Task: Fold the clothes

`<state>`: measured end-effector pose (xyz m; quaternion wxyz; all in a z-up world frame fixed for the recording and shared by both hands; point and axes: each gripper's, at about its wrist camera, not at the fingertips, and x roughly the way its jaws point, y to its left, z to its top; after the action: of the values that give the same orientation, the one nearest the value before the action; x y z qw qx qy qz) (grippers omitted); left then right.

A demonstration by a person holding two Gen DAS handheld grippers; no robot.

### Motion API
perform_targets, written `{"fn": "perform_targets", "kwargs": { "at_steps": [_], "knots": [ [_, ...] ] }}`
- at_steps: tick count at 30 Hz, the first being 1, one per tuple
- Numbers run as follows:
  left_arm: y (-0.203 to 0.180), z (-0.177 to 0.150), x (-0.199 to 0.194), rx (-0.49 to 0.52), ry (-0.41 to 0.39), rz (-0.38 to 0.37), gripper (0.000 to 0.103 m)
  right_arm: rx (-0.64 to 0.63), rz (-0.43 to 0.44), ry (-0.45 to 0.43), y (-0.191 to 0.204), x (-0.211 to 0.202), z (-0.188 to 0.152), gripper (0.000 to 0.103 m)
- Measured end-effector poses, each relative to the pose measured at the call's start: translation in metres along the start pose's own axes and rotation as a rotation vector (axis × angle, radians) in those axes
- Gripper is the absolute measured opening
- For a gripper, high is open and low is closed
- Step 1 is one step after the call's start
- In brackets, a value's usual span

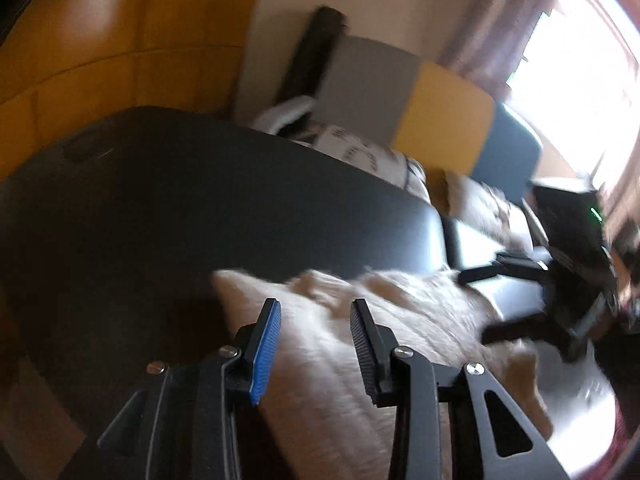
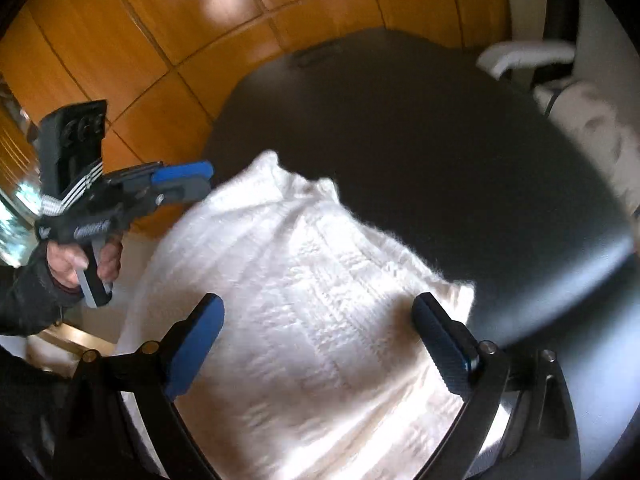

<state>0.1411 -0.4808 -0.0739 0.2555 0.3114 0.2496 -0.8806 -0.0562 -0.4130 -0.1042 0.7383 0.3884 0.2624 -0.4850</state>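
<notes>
Surface (image 2: 400,128): dark, and I see it carrying the garment at its near edge.
Garment (image 2: 312,300): white knitted piece lying on the surface, below both my grippers, part hanging over the near side.
Right gripper (image 2: 320,344): my jaws stand wide apart above the knit, holding nothing.
Left gripper (image 1: 314,344): jaws parted, empty.
Hand (image 2: 76,260): grips the left handle.

Dark round table (image 2: 420,128), glossy orange tiled floor (image 2: 168,20); bright window (image 1: 576,80), pinkish curtain (image 1: 480,28), white chair armrest (image 2: 524,56)
</notes>
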Motion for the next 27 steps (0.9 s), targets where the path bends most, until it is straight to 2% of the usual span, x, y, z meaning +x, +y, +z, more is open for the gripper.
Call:
{"fn": "perform_targets", "kwargs": {
  "at_steps": [4, 6, 9, 10, 11, 13, 15, 18, 20, 23, 25, 27],
  "knots": [
    [0.016, 0.003, -0.013, -0.055, -0.044, 0.012, 0.035, -0.073, -0.015, -0.056, 0.039, -0.005, 0.004, 0.097],
    [0.009, 0.004, 0.009, -0.003, 0.035, 0.039, 0.035, -0.067, -0.035, -0.044, 0.044, -0.001, 0.001, 0.097],
    [-0.004, 0.005, 0.043, 0.082, 0.164, 0.082, 0.039, -0.017, -0.095, 0.030, 0.032, 0.009, -0.016, 0.097],
    [0.000, 0.002, 0.055, 0.053, 0.199, 0.089, 0.040, -0.002, -0.097, -0.003, 0.028, 0.004, -0.021, 0.097],
    [0.008, 0.002, 0.057, -0.004, 0.203, 0.061, 0.041, 0.026, -0.077, -0.052, 0.024, 0.001, -0.027, 0.097],
    [0.021, 0.004, 0.056, -0.101, 0.204, 0.007, 0.041, 0.057, -0.068, -0.093, 0.021, -0.002, -0.035, 0.097],
    [0.026, 0.006, 0.044, -0.136, 0.166, -0.009, 0.040, 0.047, -0.088, -0.103, 0.025, -0.001, -0.038, 0.097],
    [0.023, 0.002, 0.014, -0.107, 0.105, -0.020, 0.037, 0.009, -0.149, -0.077, 0.035, 0.002, -0.035, 0.097],
    [0.021, -0.001, -0.006, -0.086, 0.065, -0.026, 0.037, 0.028, -0.200, -0.071, 0.046, -0.004, -0.031, 0.098],
    [0.003, -0.019, -0.040, -0.010, 0.007, -0.039, 0.037, 0.009, -0.225, -0.117, 0.072, -0.024, -0.035, 0.098],
    [-0.013, -0.034, -0.049, 0.044, -0.002, -0.059, 0.038, -0.030, -0.262, -0.111, 0.091, -0.026, -0.044, 0.098],
    [-0.035, -0.051, -0.038, 0.091, 0.046, -0.018, 0.038, -0.019, -0.328, -0.034, 0.095, -0.015, -0.058, 0.098]
  ]
}}
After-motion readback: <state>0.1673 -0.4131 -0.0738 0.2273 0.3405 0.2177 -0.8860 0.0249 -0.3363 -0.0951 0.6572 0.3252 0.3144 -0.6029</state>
